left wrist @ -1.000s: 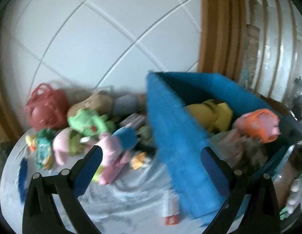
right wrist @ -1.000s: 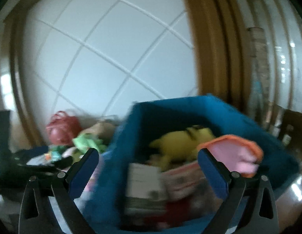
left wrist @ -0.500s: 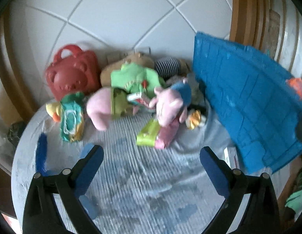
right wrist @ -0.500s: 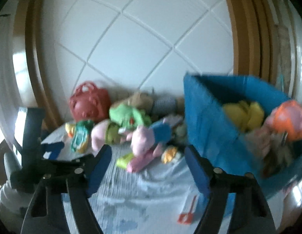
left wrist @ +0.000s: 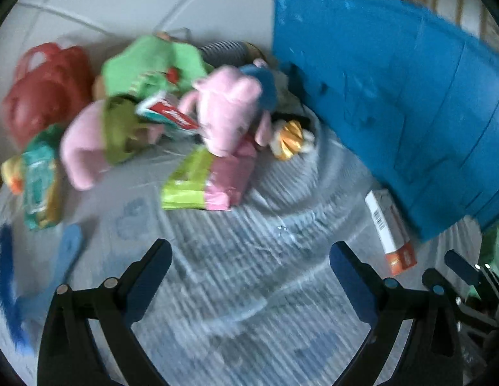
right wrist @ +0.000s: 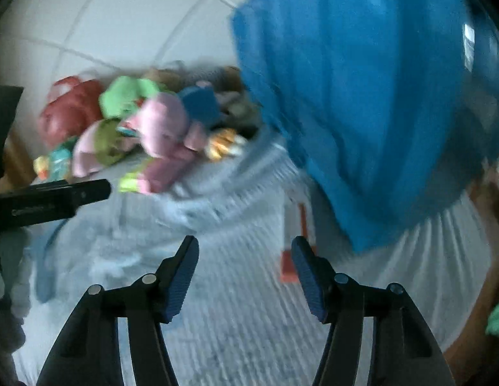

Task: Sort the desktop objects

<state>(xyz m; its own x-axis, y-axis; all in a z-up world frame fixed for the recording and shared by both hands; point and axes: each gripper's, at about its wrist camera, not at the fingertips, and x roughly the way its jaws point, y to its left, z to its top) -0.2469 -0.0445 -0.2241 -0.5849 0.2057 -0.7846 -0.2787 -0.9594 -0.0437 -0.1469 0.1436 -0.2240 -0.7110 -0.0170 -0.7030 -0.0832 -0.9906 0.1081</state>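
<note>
A pile of toys lies at the back of the cloth-covered table: a pink plush (left wrist: 230, 109) (right wrist: 165, 125), a green plush (left wrist: 149, 64), a red bear bag (left wrist: 46, 87) and a green-pink packet (left wrist: 204, 183). A big blue fabric bin (left wrist: 394, 96) (right wrist: 362, 103) stands on the right. Beside its base lies a white-orange box (left wrist: 391, 231) (right wrist: 294, 234). My left gripper (left wrist: 249, 254) hangs open above bare cloth, holding nothing. My right gripper (right wrist: 244, 251) hovers over the cloth just left of the box; its jaws are closing with nothing between them.
A teal snack pack (left wrist: 40, 180) and a blue brush-like thing (left wrist: 6, 289) lie at the left edge. A gold-wrapped item (left wrist: 289, 140) sits by the bin. The left gripper's black body (right wrist: 46, 199) crosses the right wrist view. The grey ribbed cloth (left wrist: 249, 289) covers the table.
Both views have dropped and tilted down toward the table; the bin's inside is no longer seen. The right gripper's jaws have narrowed. The box by the bin is now close.
</note>
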